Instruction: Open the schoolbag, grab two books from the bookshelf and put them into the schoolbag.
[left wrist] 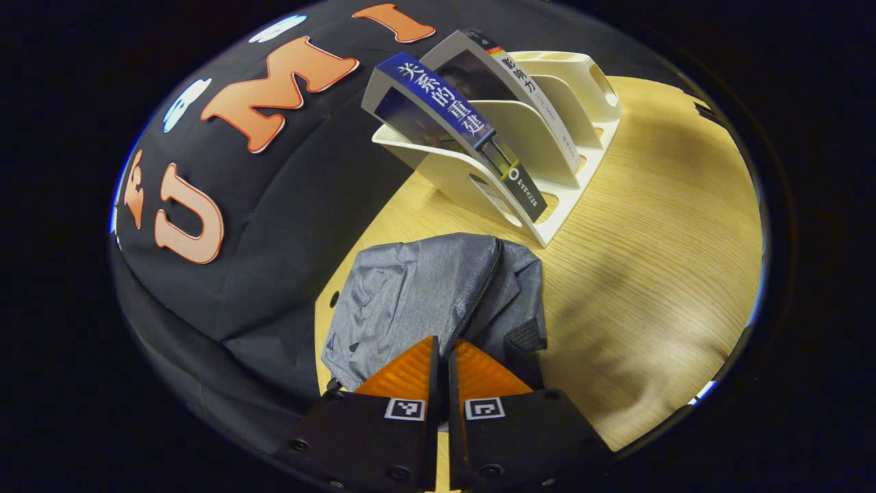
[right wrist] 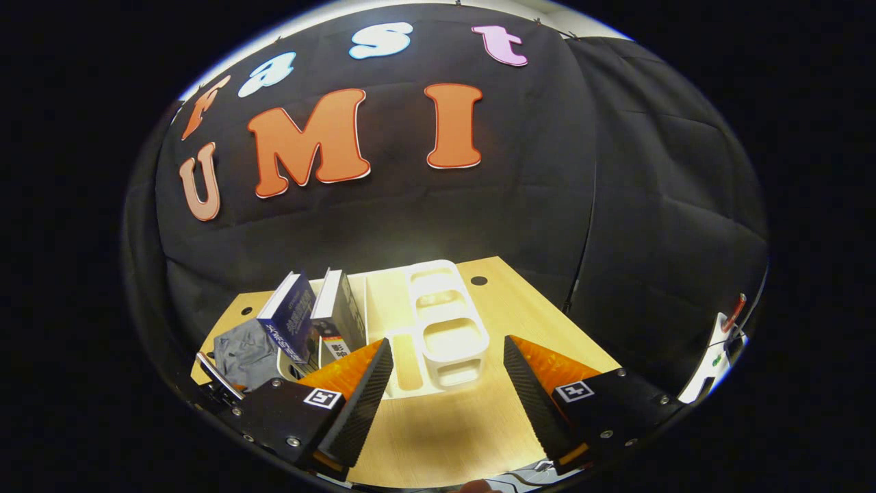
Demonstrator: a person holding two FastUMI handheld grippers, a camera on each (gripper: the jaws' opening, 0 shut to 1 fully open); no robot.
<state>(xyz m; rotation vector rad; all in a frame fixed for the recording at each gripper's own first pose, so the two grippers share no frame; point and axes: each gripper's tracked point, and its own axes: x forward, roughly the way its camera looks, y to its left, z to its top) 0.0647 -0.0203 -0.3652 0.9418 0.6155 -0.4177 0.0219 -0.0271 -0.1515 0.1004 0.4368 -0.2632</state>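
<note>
Zipper work is the step in hand, by my judgement: the bag [left wrist: 438,291] is lying closed on the tabletop [left wrist: 657,274] at the left, its zip line [left wrist: 479,294] running toward the left tongs [left wrist: 443,352], and nothing has gone into it yet. The left tongs are sitting nearly closed, only a thin slit showing between the fingers, with their tips at the near end of the zip. Whether they are pinching the zipper pull I cannot tell, since the tips are hiding that spot. The next move is likely calling for a firm pinch on the pull and a steady draw along the zip so the fabric is not bunching.

Moving right, the white bookshelf [left wrist: 547,137] is standing just beyond the bag, and two books, a blue one [left wrist: 452,116] and a grey one [left wrist: 493,75], are leaning in its slots.

Farther right, in the right gripper view, the right tongs [right wrist: 448,370] are hanging wide open and holding nothing, poised above the tabletop and pointing at the shelf's vacant slots, with the books off to their left. They are looking ready for a book once the bag is open.
</note>
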